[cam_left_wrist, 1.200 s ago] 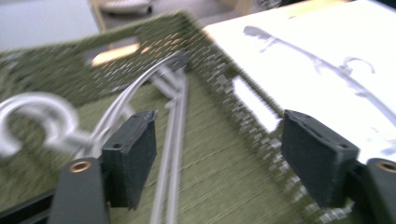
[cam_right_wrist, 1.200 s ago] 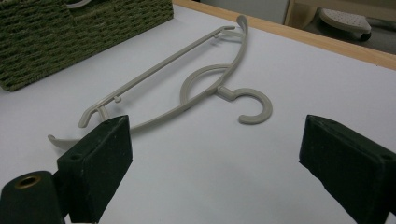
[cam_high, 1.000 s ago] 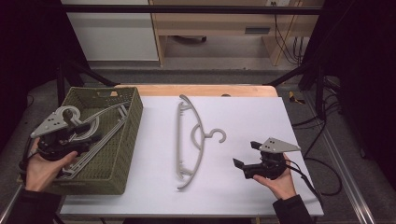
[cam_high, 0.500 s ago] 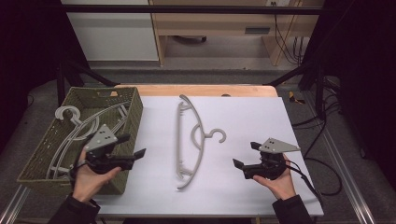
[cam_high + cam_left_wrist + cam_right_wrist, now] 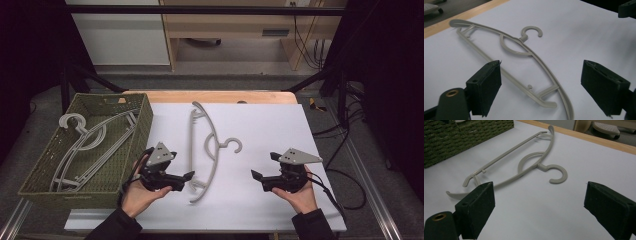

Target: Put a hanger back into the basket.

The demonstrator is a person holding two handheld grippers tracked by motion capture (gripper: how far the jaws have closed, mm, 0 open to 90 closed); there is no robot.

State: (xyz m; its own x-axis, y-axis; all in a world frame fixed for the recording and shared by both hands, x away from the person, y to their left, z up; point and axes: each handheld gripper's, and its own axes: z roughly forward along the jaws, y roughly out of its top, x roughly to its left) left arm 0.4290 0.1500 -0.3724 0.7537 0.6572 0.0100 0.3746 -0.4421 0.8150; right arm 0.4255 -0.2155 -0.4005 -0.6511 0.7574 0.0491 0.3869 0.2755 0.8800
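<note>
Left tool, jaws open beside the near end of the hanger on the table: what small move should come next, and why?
Probably ease the left tool forward until its jaws straddle the near end of the hanger, then close. Its jaws have just been opening with nothing between them, the hanger lies flat on the white table, and other hangers already sit in the basket beside it.

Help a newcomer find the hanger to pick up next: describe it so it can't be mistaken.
On the white table, right of the green basket, a grey hanger lies flat between the two grippers. Unlike the hangers in the basket, it lies alone on the bare tabletop.
</note>
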